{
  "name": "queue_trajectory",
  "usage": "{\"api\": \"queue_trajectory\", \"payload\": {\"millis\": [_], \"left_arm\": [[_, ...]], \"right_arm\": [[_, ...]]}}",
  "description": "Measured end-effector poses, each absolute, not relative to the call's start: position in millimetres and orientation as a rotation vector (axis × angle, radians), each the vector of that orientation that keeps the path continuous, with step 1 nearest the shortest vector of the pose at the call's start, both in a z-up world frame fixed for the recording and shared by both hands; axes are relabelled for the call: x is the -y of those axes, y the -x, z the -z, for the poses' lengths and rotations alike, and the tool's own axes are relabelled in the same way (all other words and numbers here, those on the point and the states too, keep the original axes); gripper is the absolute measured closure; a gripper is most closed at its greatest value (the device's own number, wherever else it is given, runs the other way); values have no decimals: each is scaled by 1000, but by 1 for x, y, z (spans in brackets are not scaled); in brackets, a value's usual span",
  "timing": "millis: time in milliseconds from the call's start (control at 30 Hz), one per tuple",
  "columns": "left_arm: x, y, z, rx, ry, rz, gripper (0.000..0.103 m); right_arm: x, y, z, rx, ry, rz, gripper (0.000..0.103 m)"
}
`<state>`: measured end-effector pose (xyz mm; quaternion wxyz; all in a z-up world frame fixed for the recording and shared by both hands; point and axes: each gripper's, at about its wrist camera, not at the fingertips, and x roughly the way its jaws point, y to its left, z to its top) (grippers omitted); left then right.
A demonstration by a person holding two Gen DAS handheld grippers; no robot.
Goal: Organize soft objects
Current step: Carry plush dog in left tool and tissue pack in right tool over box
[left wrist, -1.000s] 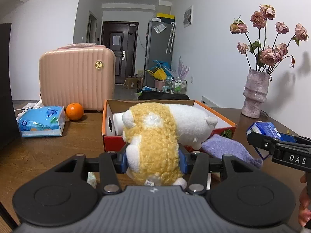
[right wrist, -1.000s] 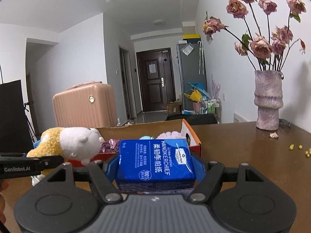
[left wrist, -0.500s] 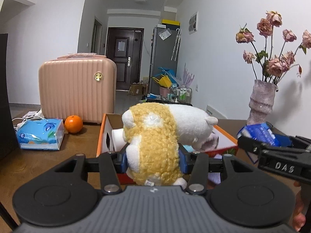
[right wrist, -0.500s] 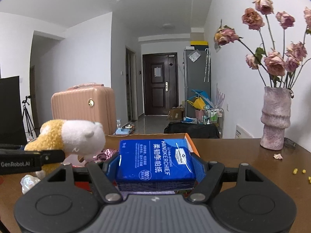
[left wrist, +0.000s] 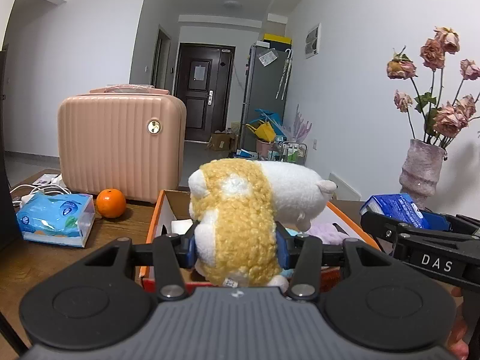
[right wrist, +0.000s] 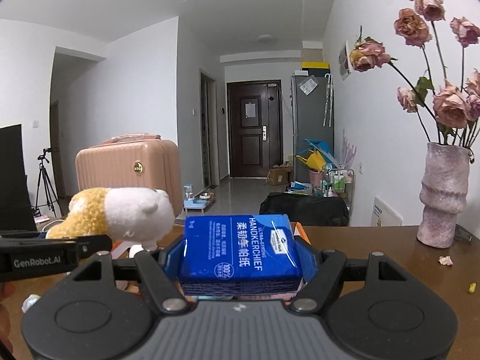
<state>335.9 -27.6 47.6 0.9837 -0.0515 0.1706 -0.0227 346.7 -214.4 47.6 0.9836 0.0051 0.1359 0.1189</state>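
While toy hangs overhead, orange box (left wrist: 156, 219) holds purple cloth (left wrist: 325, 229).

Yellow-and-white plush toy (left wrist: 240, 210) is clamped in the left gripper (left wrist: 237, 247), above the orange box (left wrist: 153, 225). Blue handkerchief pack (right wrist: 240, 249) lies flat, held in the right gripper (right wrist: 240, 258).

Left gripper (left wrist: 237, 247) clamped on a yellow-and-white plush toy (left wrist: 249, 210) above an orange-rimmed box (left wrist: 154, 222), right gripper (left wrist: 390, 225) at right holding a blue handkerchief pack (left wrist: 396, 208), tissue pack (left wrist: 55, 222) and orange (left wrist: 111, 203) far left
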Motion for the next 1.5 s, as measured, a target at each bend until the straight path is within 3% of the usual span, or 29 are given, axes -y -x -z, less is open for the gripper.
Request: {"api": "queue_trajectory", "payload": {"millis": [833, 1500], "left_arm": [[22, -409, -40, -387, 123, 5, 55], [23, -439, -28, -431, 99, -13, 55]], "right_arm": [[221, -441, -61, -351, 19, -234, 30], [203, -487, -38, -449, 85, -251, 30]]}}
